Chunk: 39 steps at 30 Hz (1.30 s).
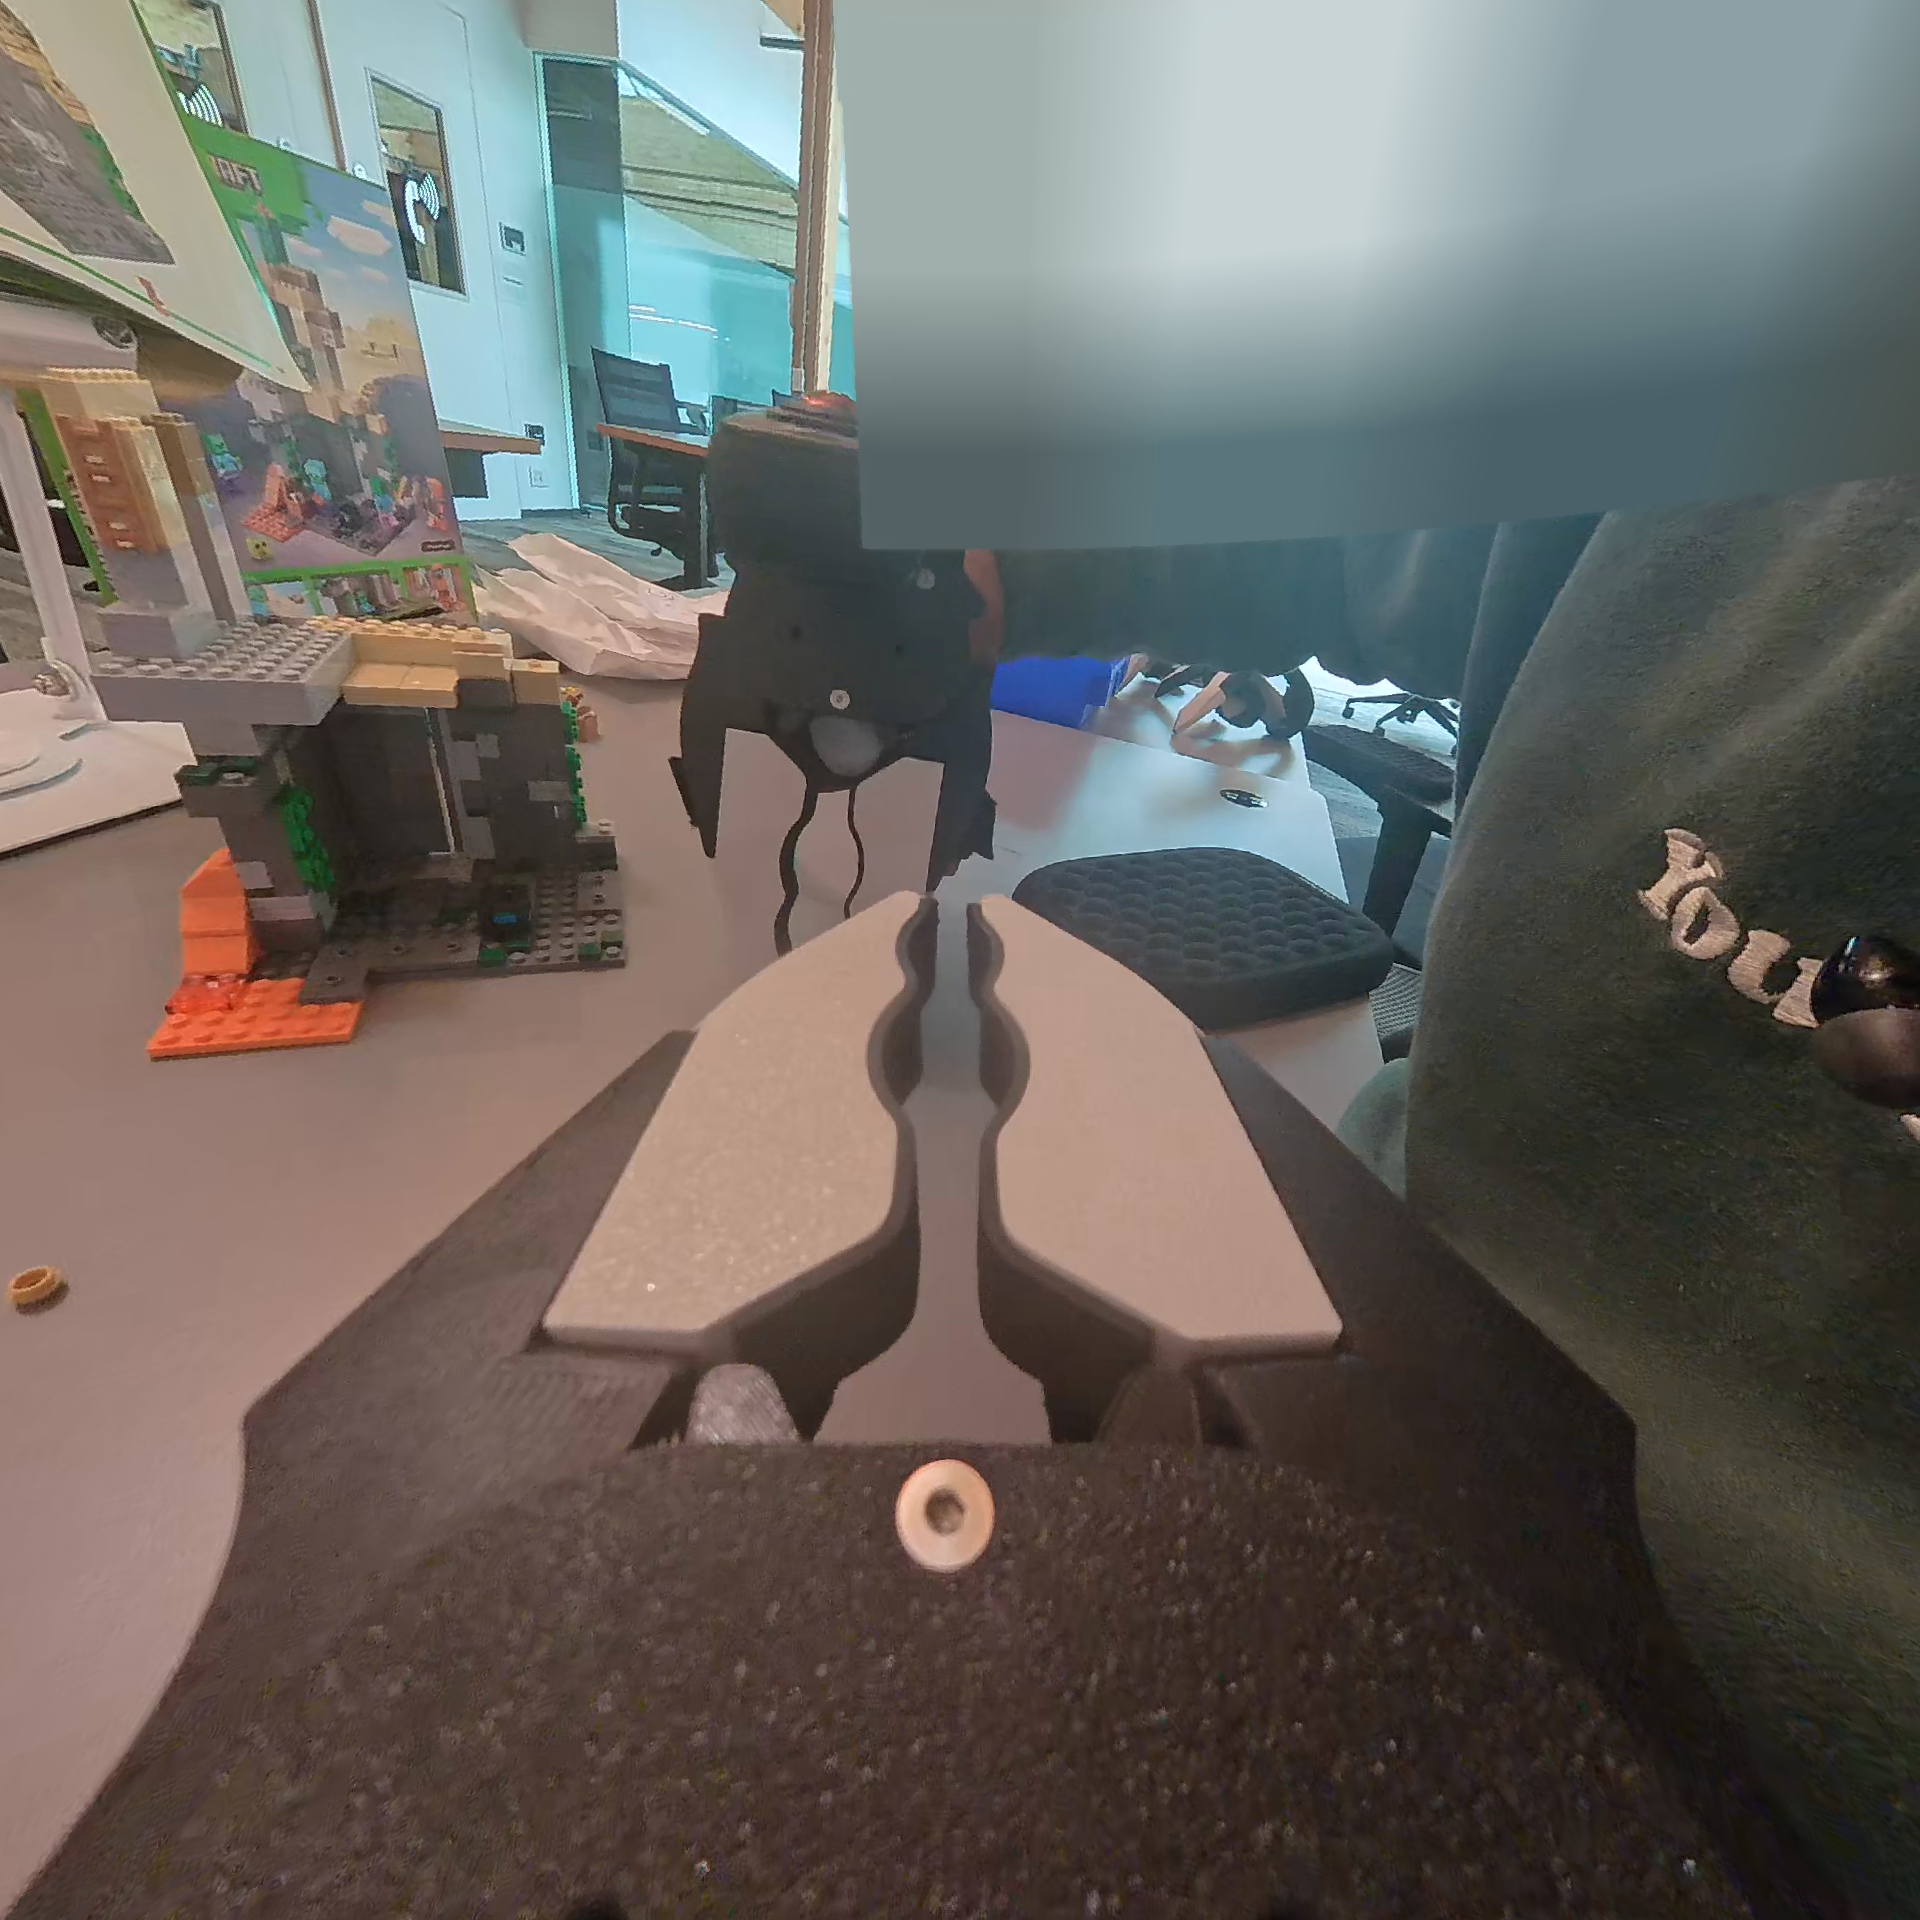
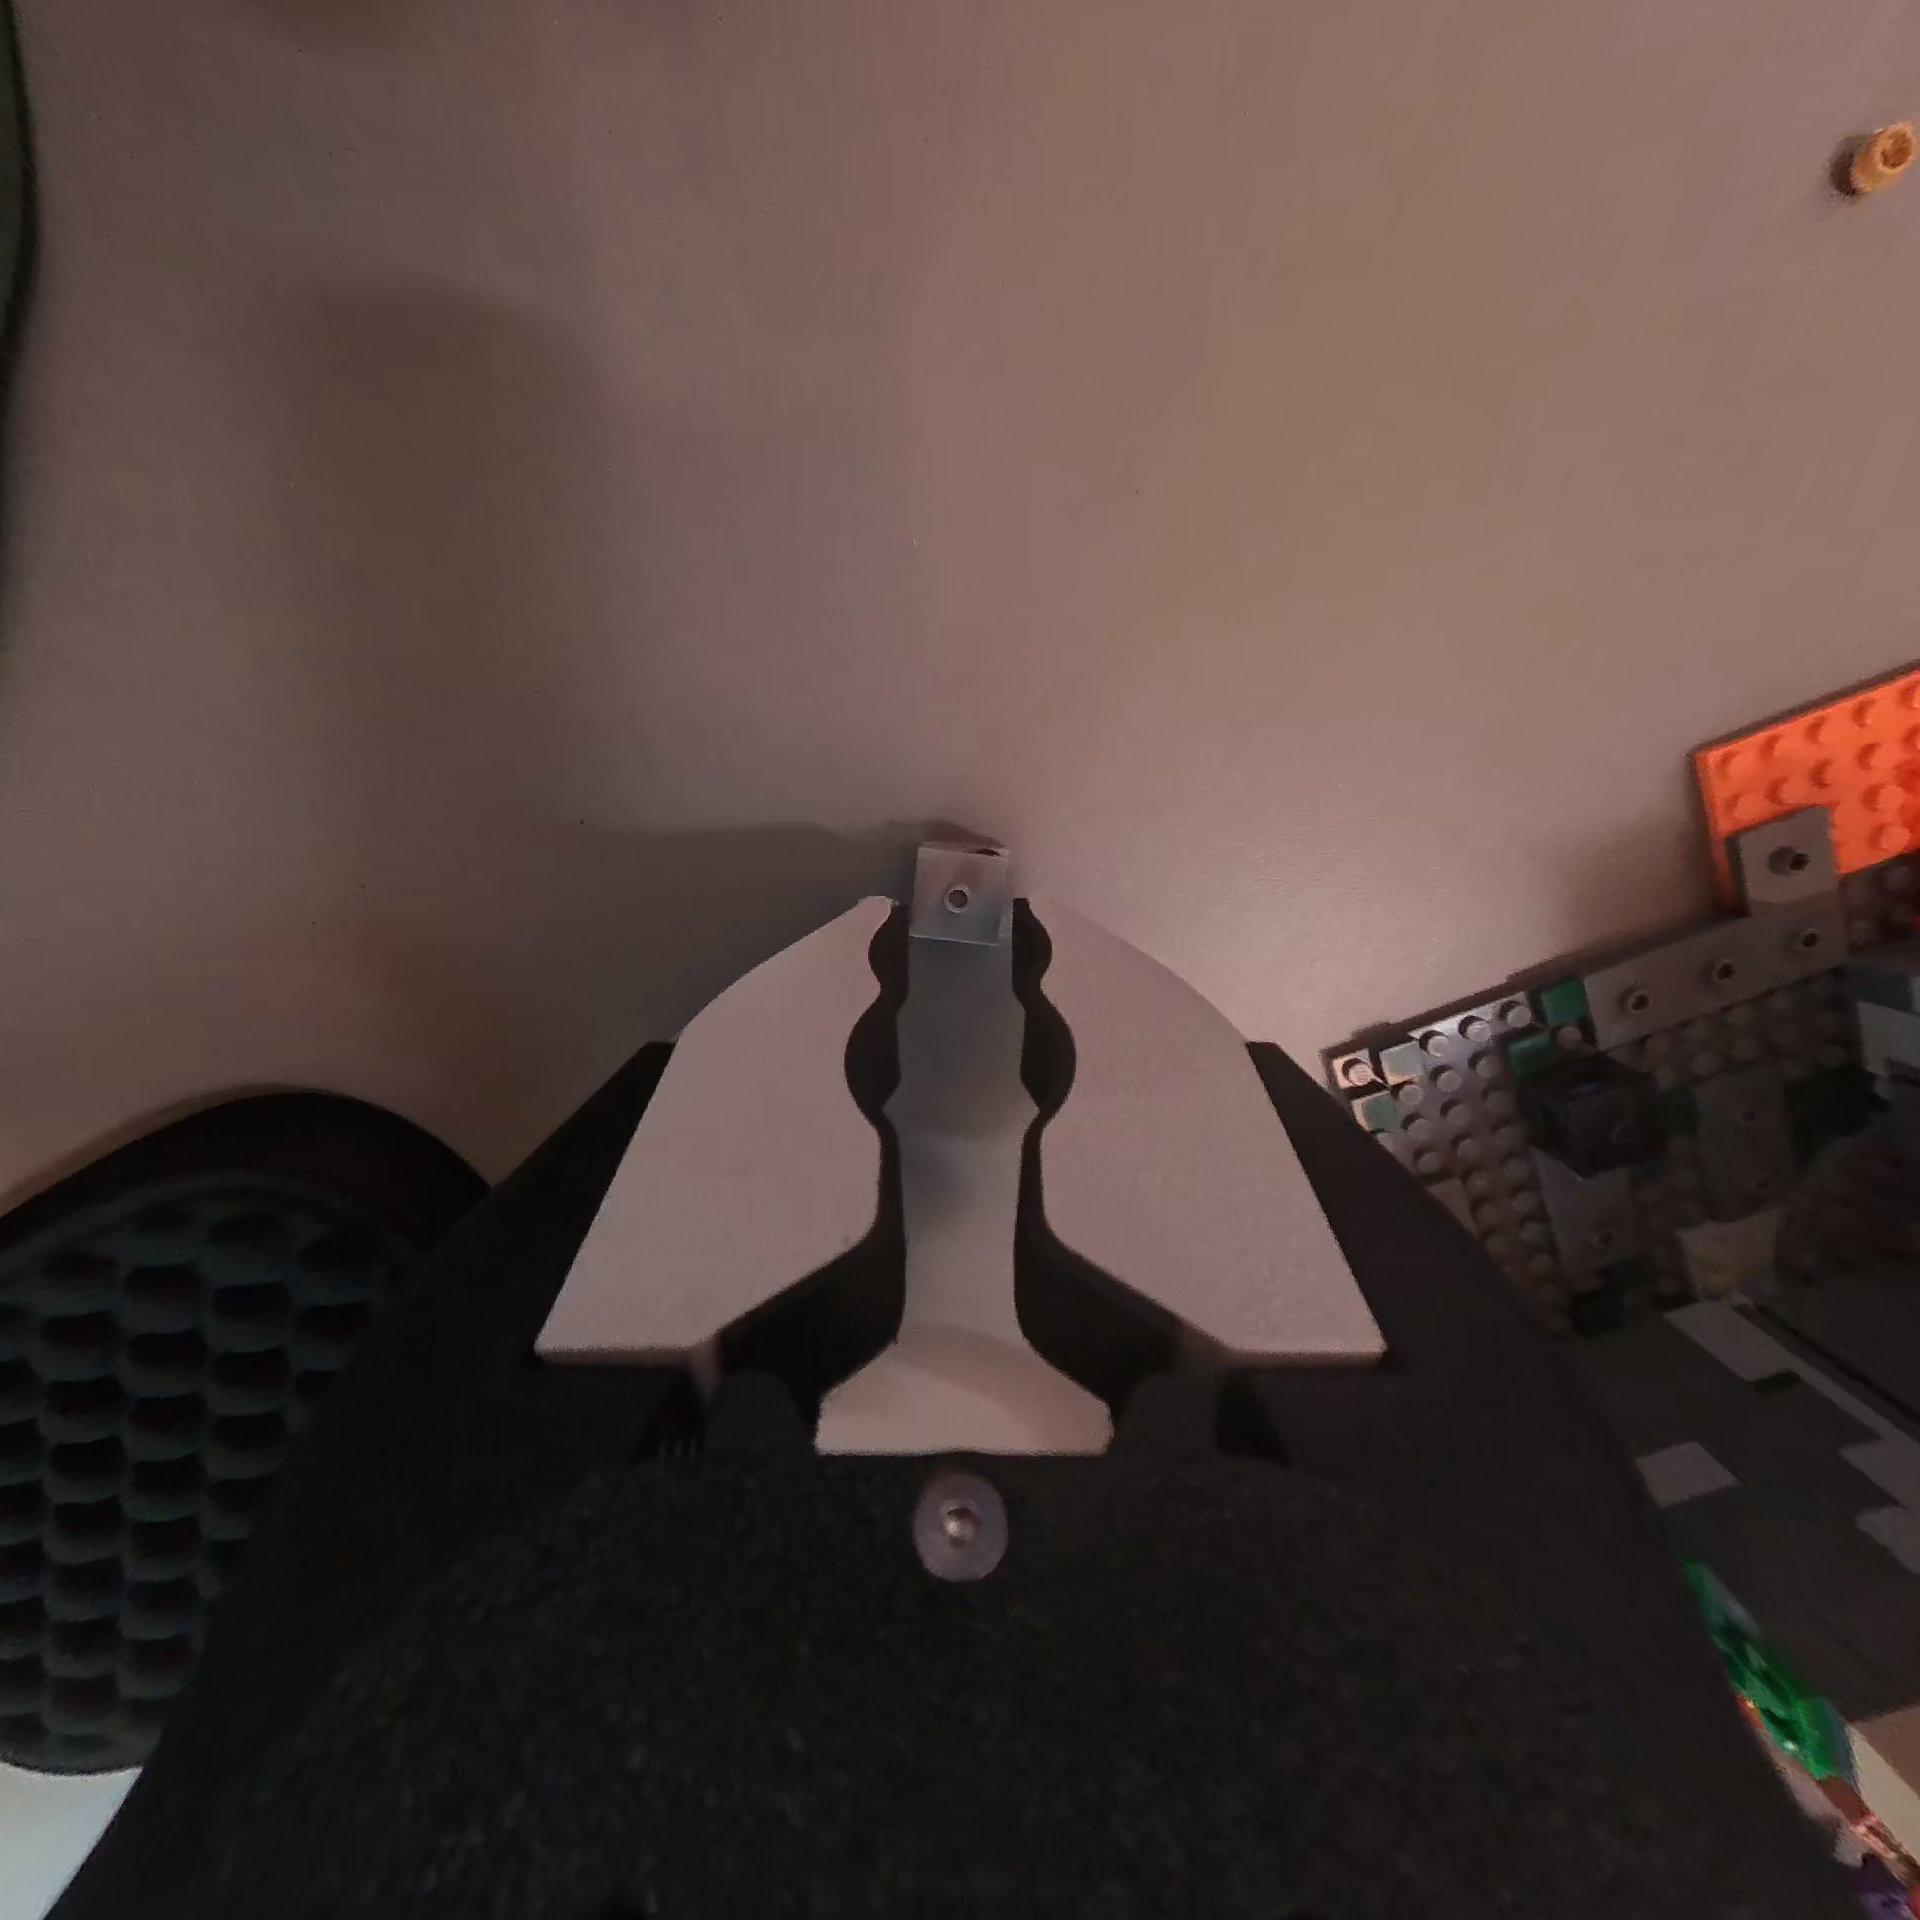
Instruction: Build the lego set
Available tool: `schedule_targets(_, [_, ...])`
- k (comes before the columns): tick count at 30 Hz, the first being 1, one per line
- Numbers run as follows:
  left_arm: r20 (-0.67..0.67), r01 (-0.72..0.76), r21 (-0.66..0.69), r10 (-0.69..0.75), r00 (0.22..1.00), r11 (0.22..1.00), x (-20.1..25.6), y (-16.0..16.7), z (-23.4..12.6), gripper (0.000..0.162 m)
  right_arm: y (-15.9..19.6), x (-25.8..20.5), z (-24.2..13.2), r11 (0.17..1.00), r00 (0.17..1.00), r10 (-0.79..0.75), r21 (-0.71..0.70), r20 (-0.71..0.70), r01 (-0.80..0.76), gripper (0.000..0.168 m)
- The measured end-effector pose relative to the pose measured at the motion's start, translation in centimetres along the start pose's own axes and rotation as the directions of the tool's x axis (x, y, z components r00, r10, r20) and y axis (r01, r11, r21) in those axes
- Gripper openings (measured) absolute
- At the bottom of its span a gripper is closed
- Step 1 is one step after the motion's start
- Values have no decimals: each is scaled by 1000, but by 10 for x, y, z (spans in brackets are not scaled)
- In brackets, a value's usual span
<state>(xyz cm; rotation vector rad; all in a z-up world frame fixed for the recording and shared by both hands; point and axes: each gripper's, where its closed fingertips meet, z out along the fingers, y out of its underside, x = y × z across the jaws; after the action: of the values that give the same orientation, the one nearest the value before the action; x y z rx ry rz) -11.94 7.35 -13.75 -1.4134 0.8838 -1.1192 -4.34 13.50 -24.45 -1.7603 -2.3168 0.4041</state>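
Observation:
My right gripper (image 2: 956,906) is shut on a small grey square Lego piece (image 2: 958,896) with a round hole, pinched at the fingertips. It points down at the grey table (image 2: 935,416), and I cannot tell if the piece touches it. Its black body (image 1: 831,665) hangs over the table in the left wrist view. My left gripper (image 1: 948,912) is empty, its pads almost together with a thin gap, low over the table. The part-built Lego model (image 1: 395,810) stands to its left on grey and orange plates and also shows in the right wrist view (image 2: 1621,1101).
A tan round Lego piece (image 1: 36,1286) lies loose on the table and also shows in the right wrist view (image 2: 1886,156). The Lego box (image 1: 343,416) and an open instruction booklet (image 1: 94,177) stand behind the model. A black honeycomb pad (image 1: 1205,925) lies at the table edge. A person's dark green sleeve (image 1: 1662,1143) is at right. Left tips to right tips: about 15 centimeters. The part-built Lego model (image 1: 395,810) is about 20 centimeters from my right fingertips.

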Motion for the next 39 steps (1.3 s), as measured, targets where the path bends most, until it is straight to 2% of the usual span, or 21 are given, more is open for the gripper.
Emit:
schedule_targets(13, [-2,0,0,0,1000,1000,1,0,0,4,2,-2,12,999,999,39,3,7,-39,29])
schedule_targets(16, [-3,3,0,-3,1000,1000,1,0,0,4,1,0,13,1000,1000,28,0,5,-28,26])
schedule_targets(19, [-4,6,0,-6,1000,1000,0,0,0,4,1,-1,13,1000,1000,19,3,8,-19,17])
schedule_targets(26, [-15,-29,-15,29,999,999,5,1,2,11,-10,-9,1,996,997,50,75,65,-55,17])
schedule_targets(28, [-23,-83,-28,82,996,996,9,1,4,16,-23,-14,-14,989,992,57,131,114,-72,16])
schedule_targets(31, [28,-285,-71,287,957,956,10,0,9,21,-48,-31,-39,968,971,38,234,235,-95,16])
schedule_targets(35, [24,-522,-142,530,847,841,21,-1,20,29,-79,-55,-68,927,918,4,342,396,-152,16])
schedule_targets(39, [-4,-668,-156,676,737,728,40,-5,28,35,-100,-79,-87,887,865,-36,414,500,-202,17])
